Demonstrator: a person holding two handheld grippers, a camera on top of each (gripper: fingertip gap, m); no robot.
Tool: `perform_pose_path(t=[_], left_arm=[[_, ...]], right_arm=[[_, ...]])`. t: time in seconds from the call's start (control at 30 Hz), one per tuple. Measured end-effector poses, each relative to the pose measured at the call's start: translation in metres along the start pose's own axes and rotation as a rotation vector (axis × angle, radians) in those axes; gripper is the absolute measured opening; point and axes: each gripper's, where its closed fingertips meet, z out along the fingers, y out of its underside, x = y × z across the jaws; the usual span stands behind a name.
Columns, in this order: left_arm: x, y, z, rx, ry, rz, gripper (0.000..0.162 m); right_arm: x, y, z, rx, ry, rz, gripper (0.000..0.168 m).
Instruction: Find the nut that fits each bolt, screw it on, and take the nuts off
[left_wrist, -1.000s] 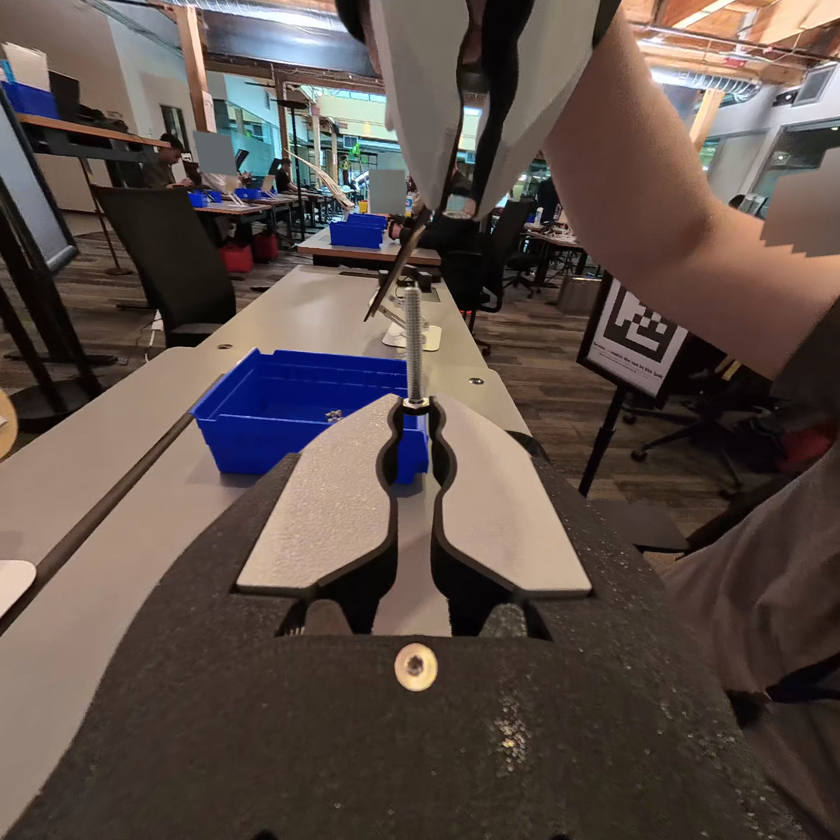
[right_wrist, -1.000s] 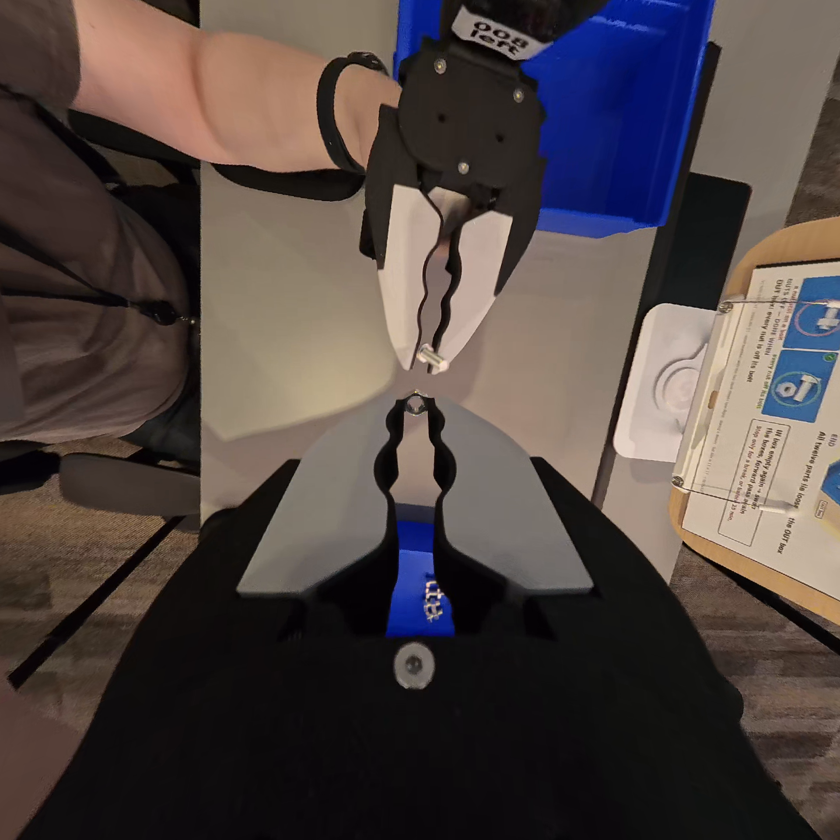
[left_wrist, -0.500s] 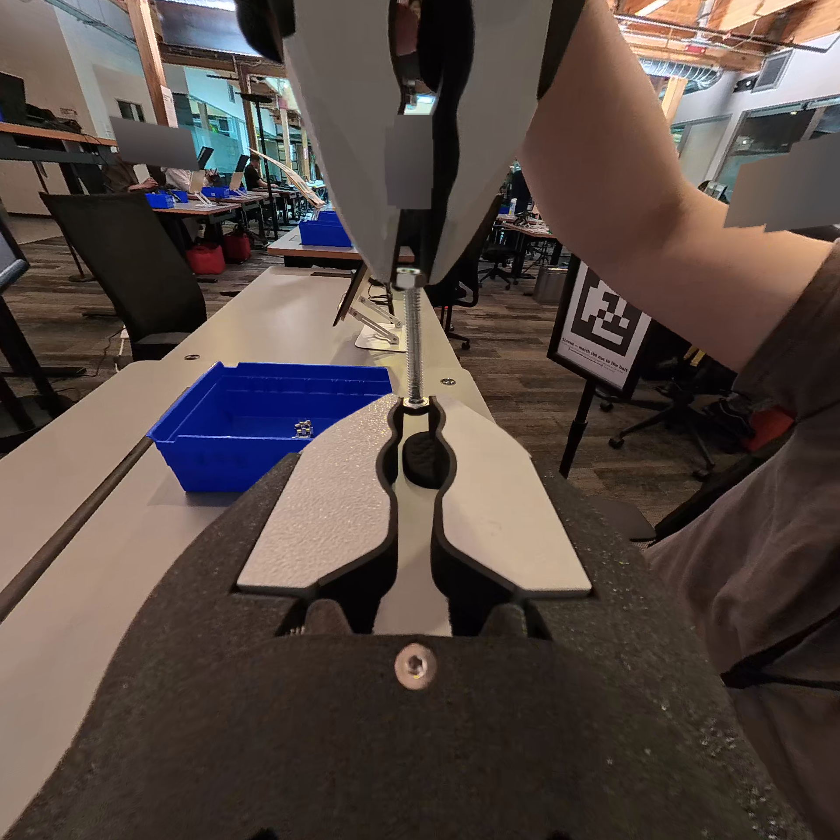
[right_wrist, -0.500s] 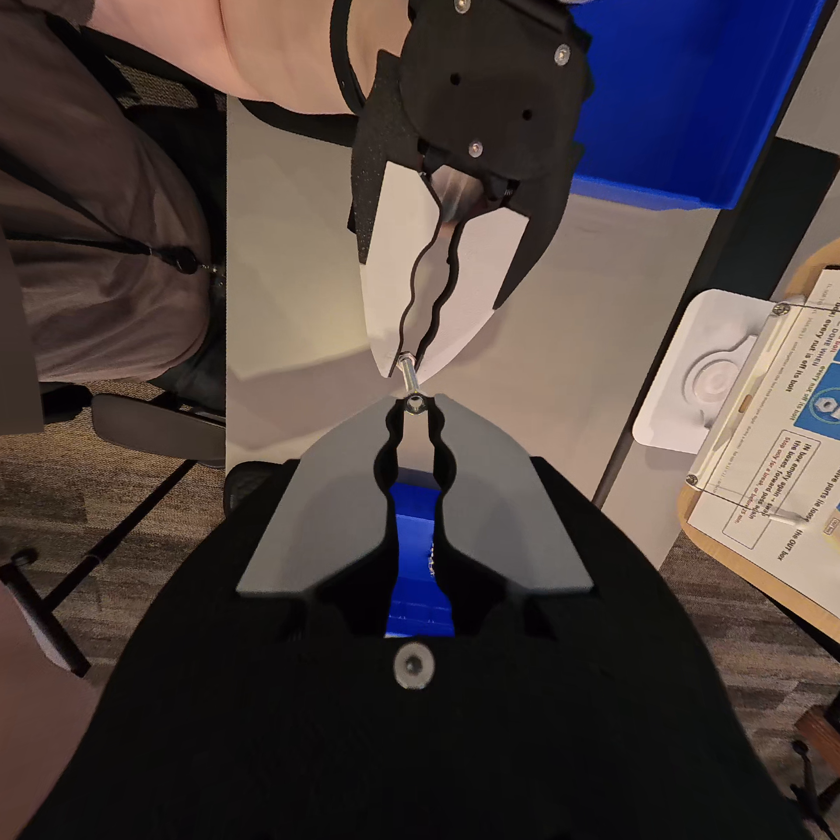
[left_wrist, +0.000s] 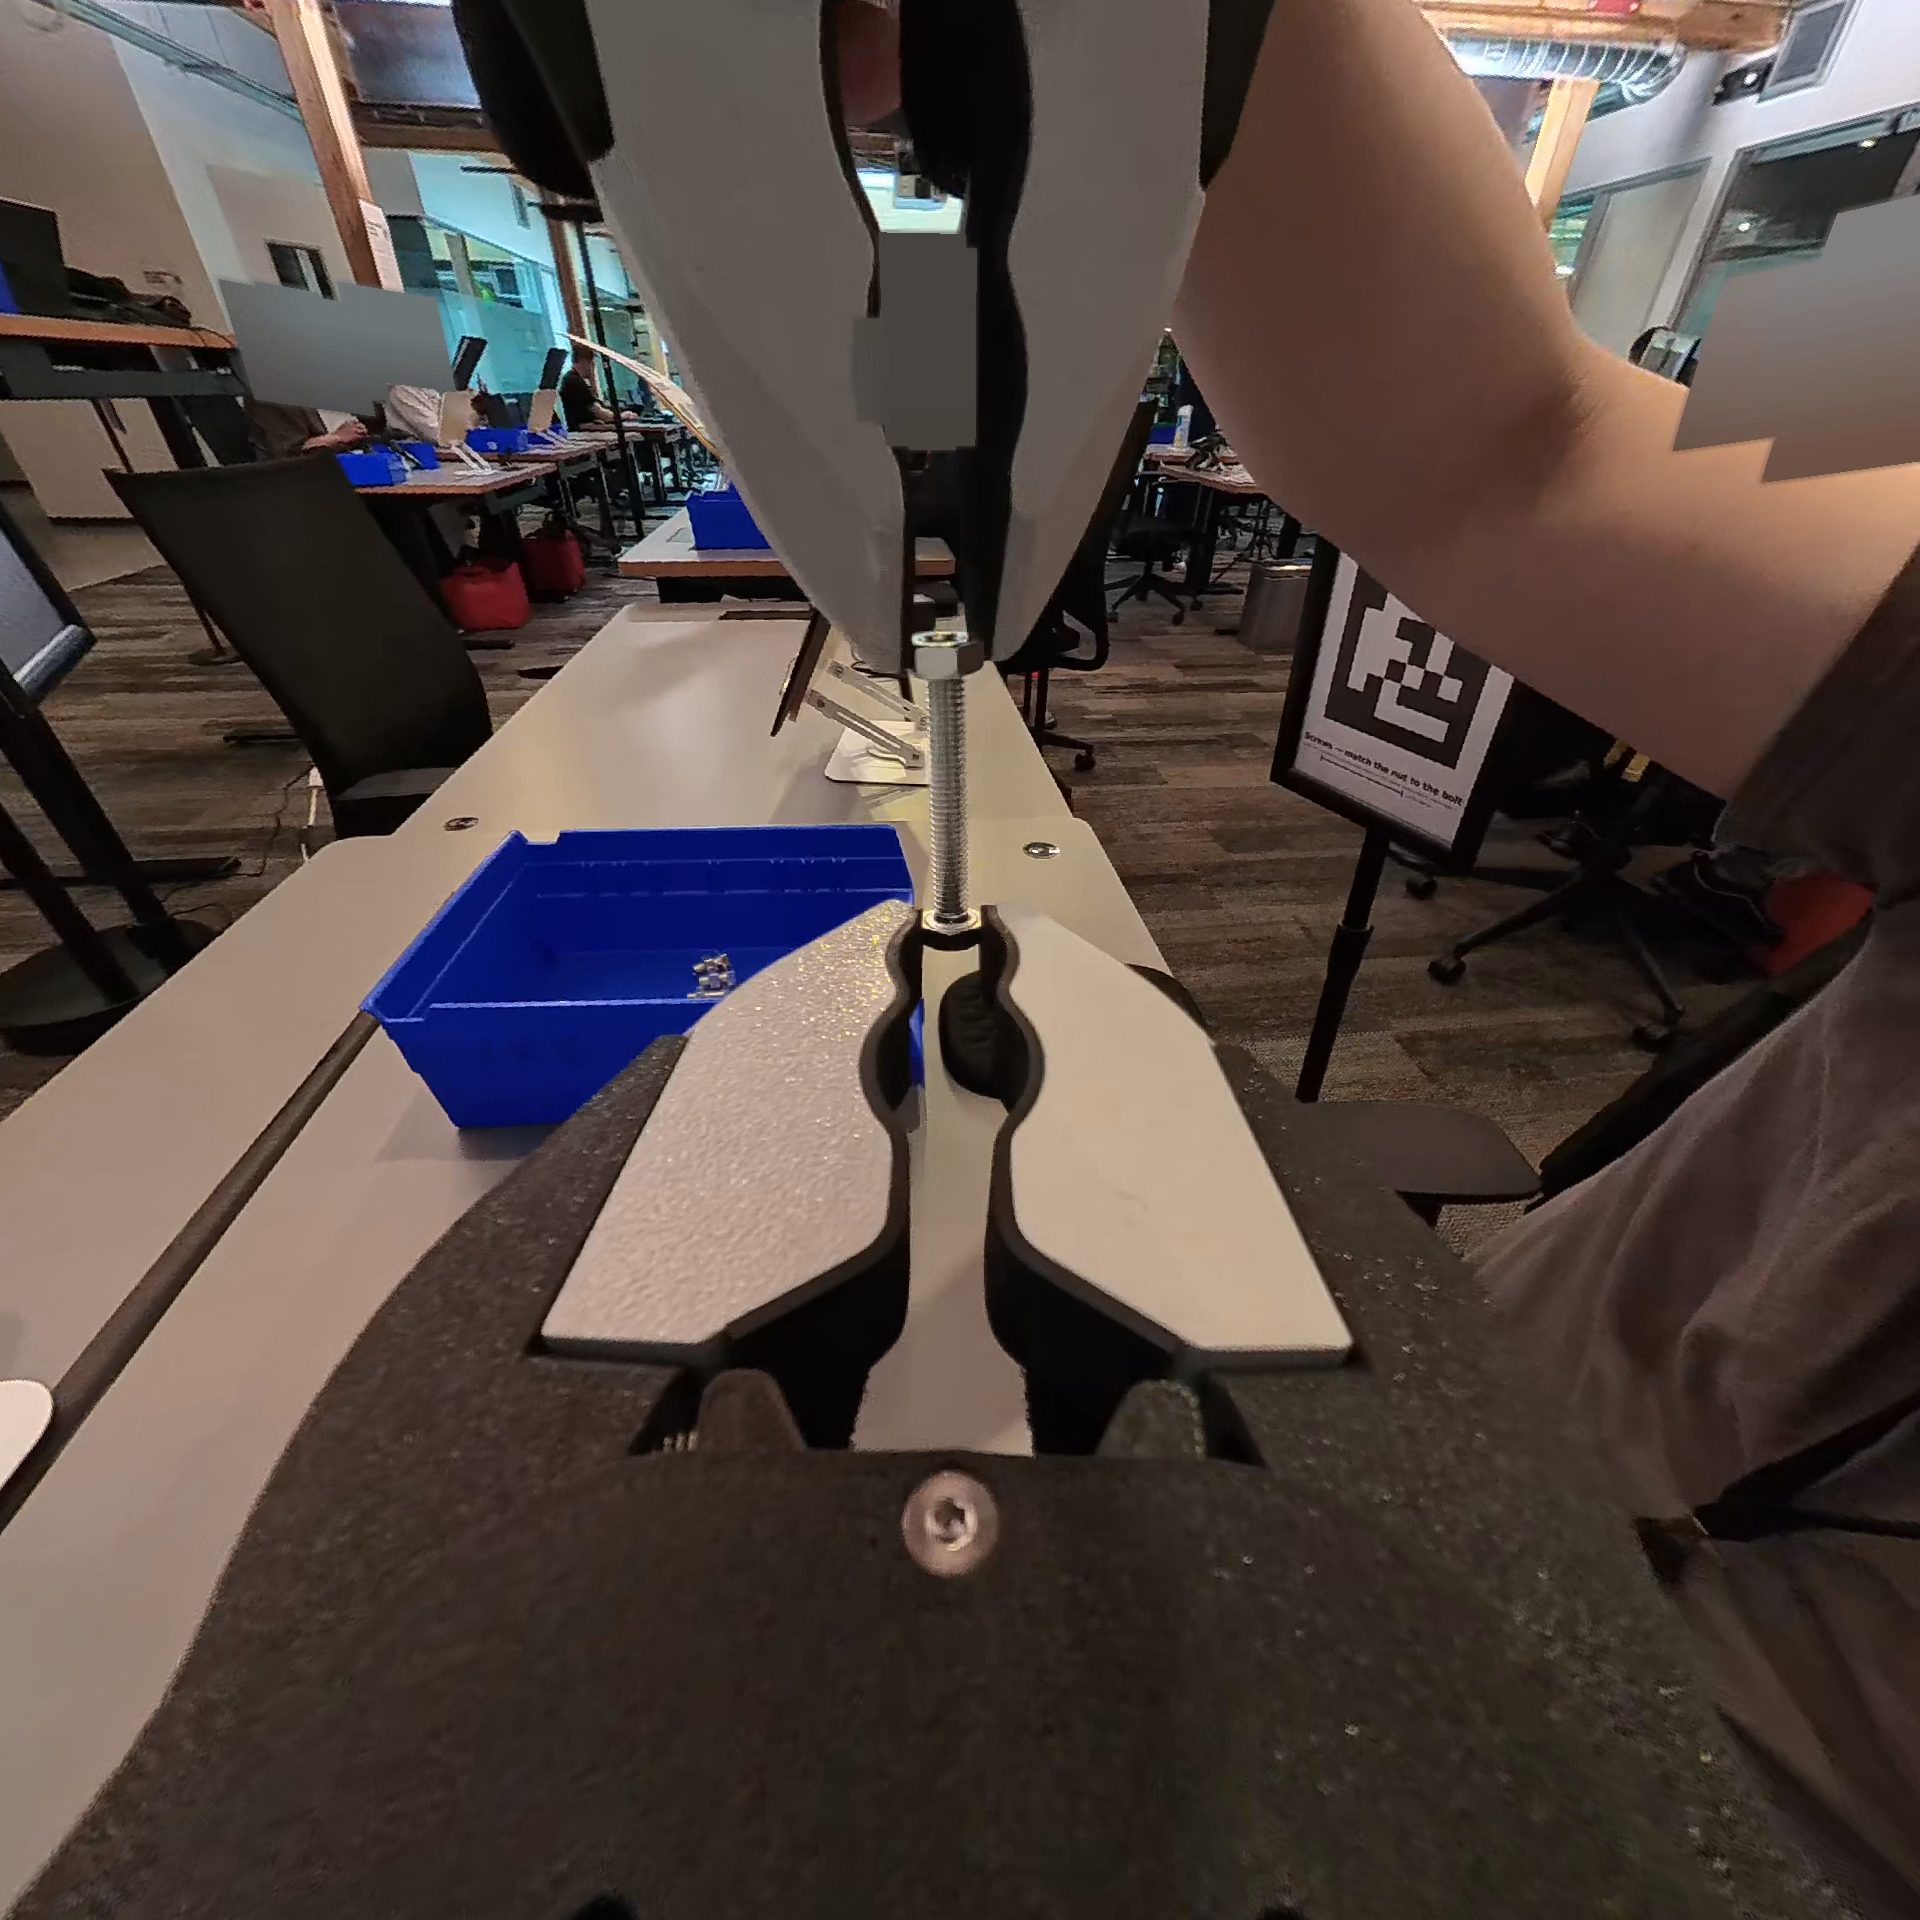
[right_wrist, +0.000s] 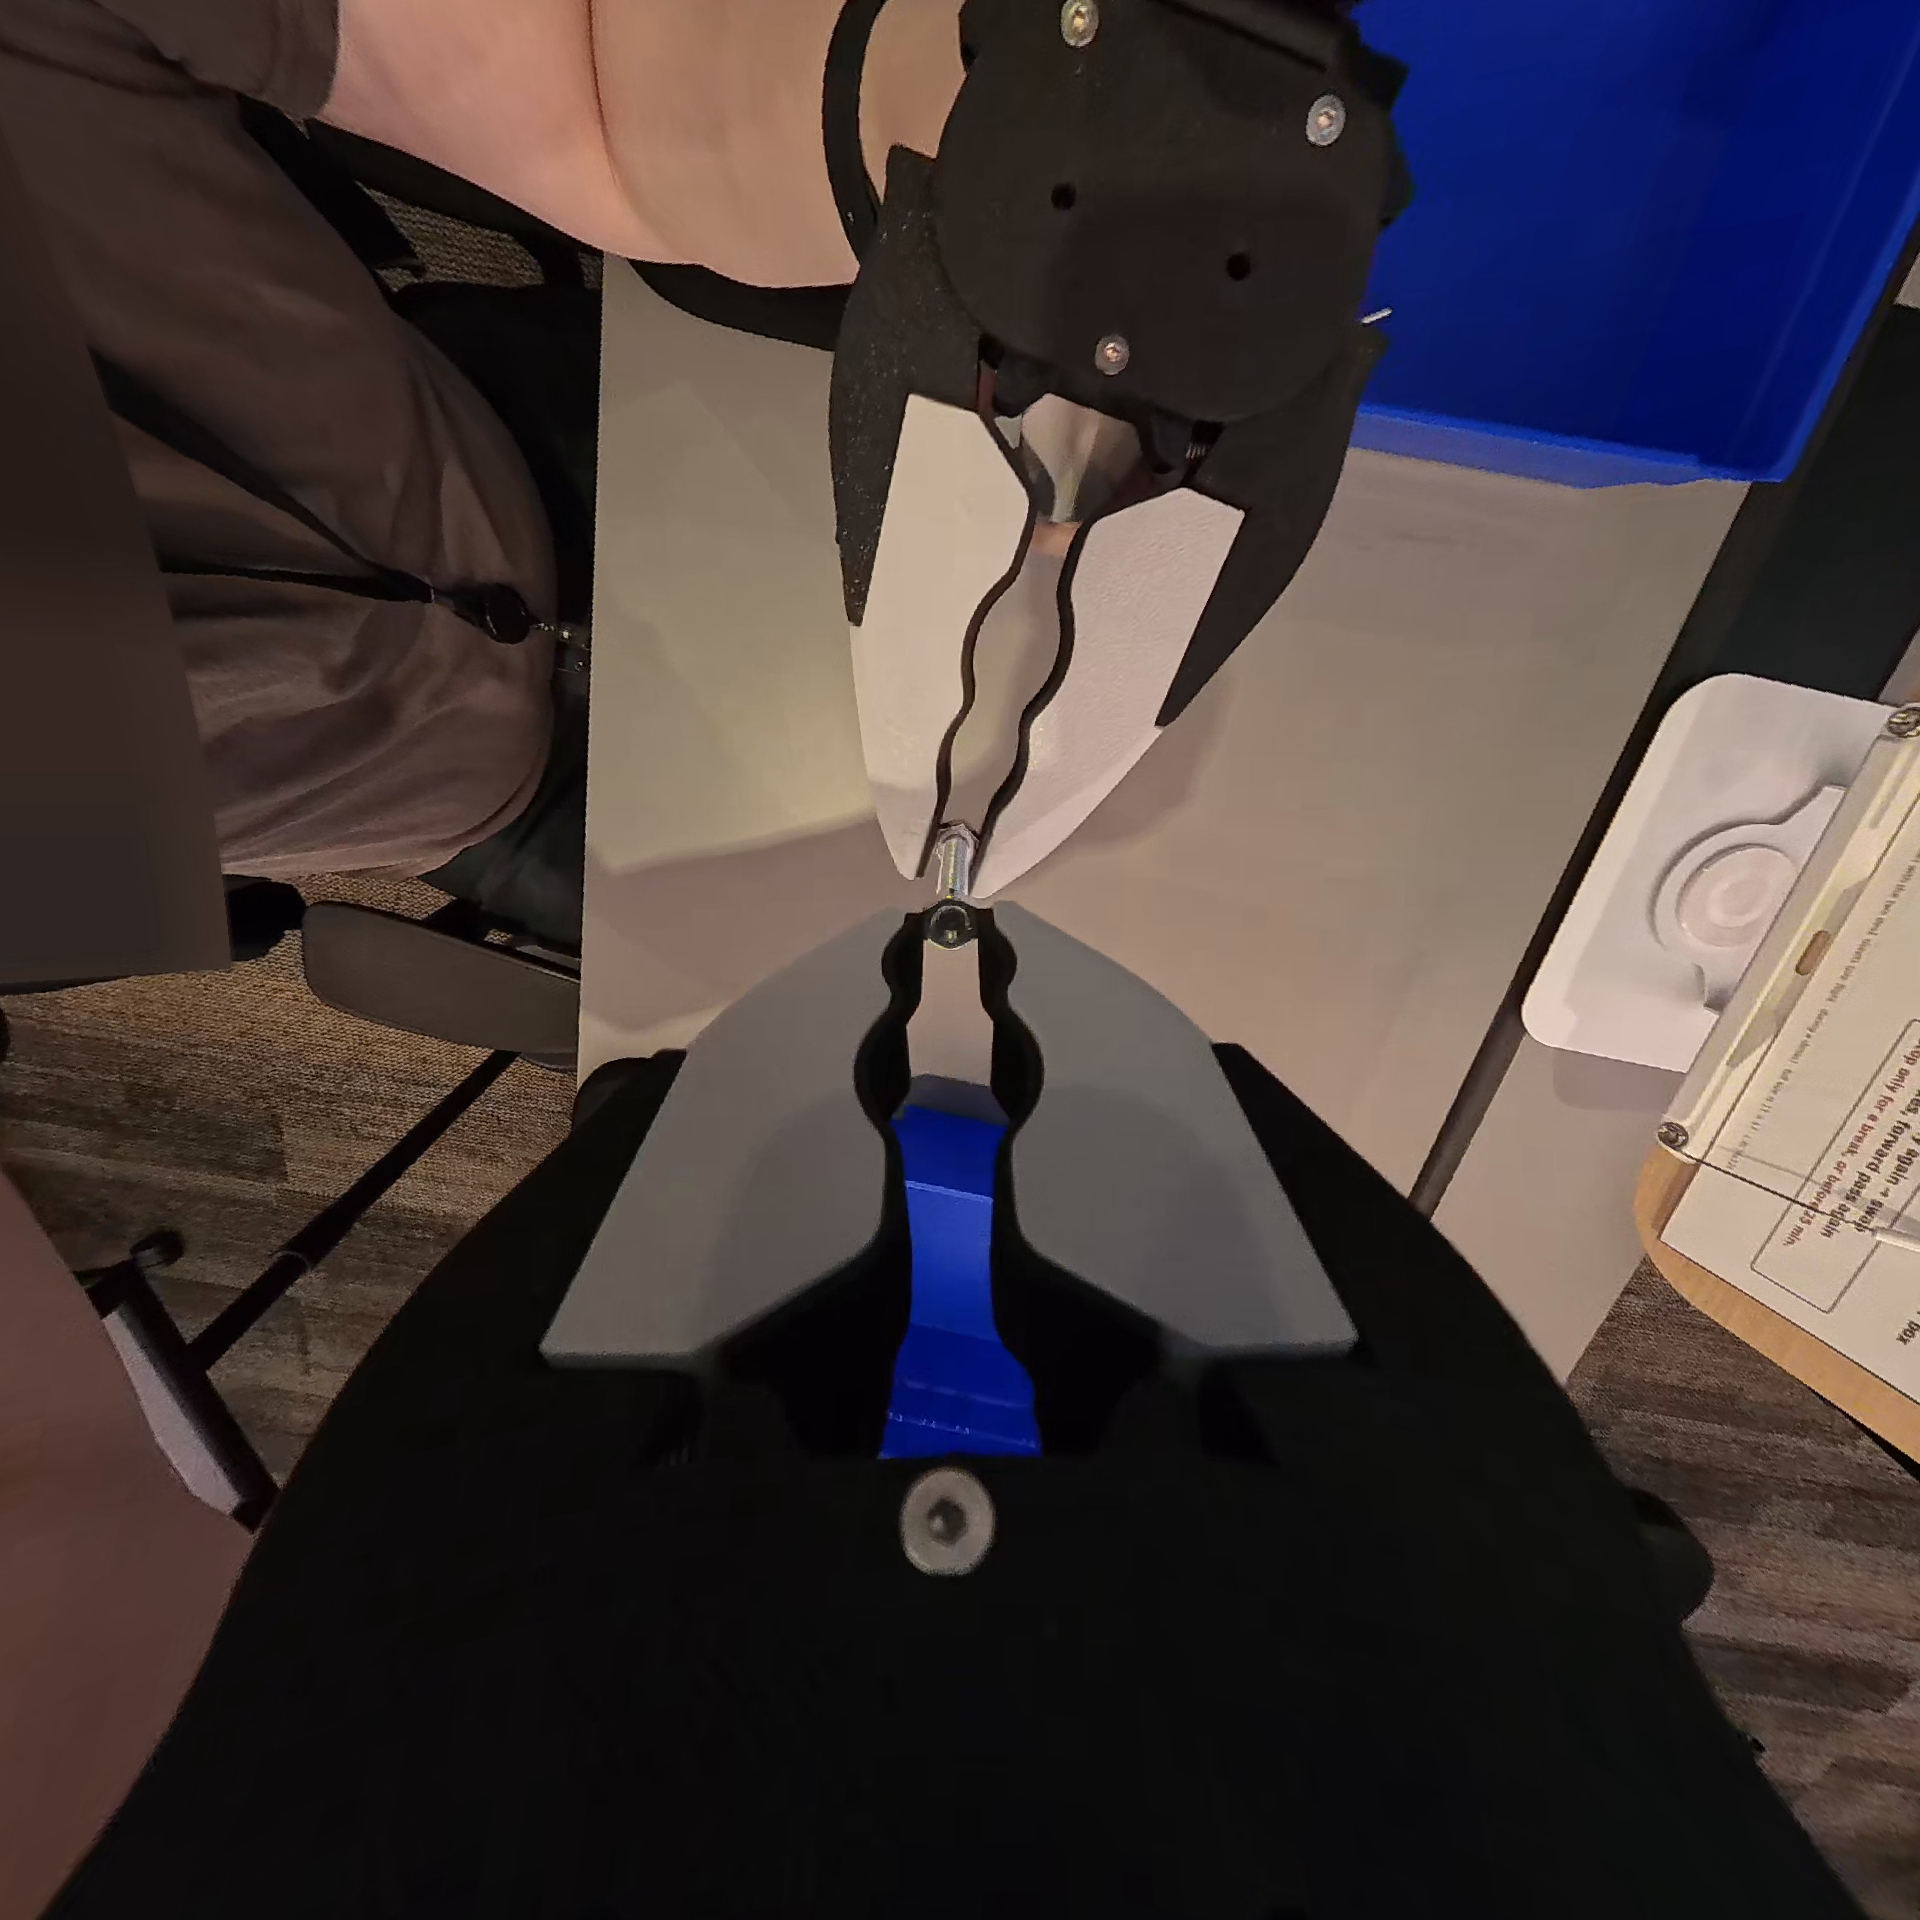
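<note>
Left wrist view: blue bin (left_wrist: 623, 956) at ten o'clock holding small nuts (left_wrist: 714, 975), sign stand (left_wrist: 1397, 707) at two o'clock, left claw (left_wrist: 951, 925) pinching upright bolt (left_wrist: 948, 790), right claw (left_wrist: 940, 649) gripping the nut (left_wrist: 943, 658) atop it; right wrist view: paper sheet (right_wrist: 1808, 1122) at three o'clock, bolt at twelve between both narrow claws.

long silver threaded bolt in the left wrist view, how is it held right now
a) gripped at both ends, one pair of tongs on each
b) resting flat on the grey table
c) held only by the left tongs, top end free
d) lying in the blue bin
a: the long silver threaded bolt stands upright, its lower end pinched in the left tongs and its nut-capped top end pinched by the right tongs from above.
</note>
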Motion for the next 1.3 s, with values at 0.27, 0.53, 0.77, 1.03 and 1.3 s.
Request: perform_pose_path(t=[0.27,0.53,0.77,1.03,1.3], left_arm=[[-0.012,0.001,-0.004,-0.020,-0.089,0.007,0.010],[-0.029,0.005,-0.011,-0.052,-0.207,-0.003,0.010],[-0.043,0.009,-0.017,-0.119,-0.361,0.055,0.010],[-0.050,0.011,-0.019,-0.152,-0.438,0.071,0.010],[-0.048,0.012,-0.017,-0.168,-0.433,0.093,0.010]], right_arm=[[0.013,0.001,0.001,0.017,0.035,0.150,0.011],[0.031,-0.002,0.004,0.081,0.052,0.388,0.011],[0.043,-0.001,0.007,0.108,0.078,0.577,0.011],[0.049,-0.003,0.009,0.139,0.082,0.767,0.011],[0.044,0.003,0.009,0.064,0.091,0.769,0.011]])
